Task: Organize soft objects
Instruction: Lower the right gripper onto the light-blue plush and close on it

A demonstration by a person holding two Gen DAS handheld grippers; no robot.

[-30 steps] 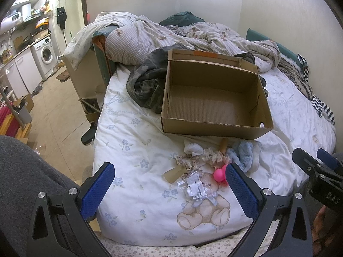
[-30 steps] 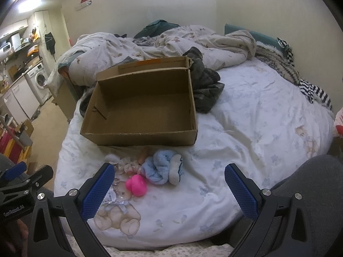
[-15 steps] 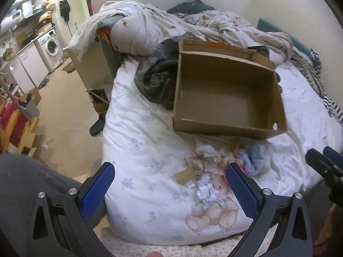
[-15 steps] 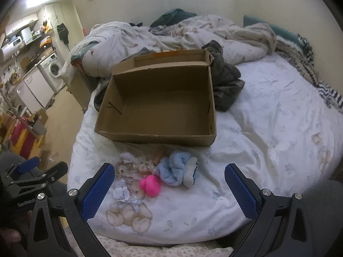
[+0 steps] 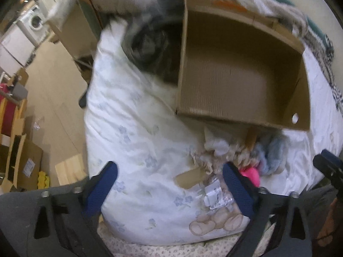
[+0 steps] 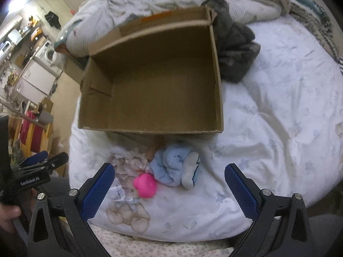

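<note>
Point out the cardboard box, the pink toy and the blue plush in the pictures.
cardboard box point(image 6: 163, 98): right wrist view, on its bare inner floor.
pink toy point(image 6: 144, 186): right wrist view, on its rounded middle.
blue plush point(image 6: 171, 167): right wrist view, on its fluffy body.

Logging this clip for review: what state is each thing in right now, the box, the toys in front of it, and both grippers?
Cardboard box: open, empty.
Blue plush: crumpled on duvet, outside box.
Pink toy: on duvet, touching blue plush.
Left gripper: closing, nothing between its fingers.
Right gripper: open, empty, above the toys.
</note>
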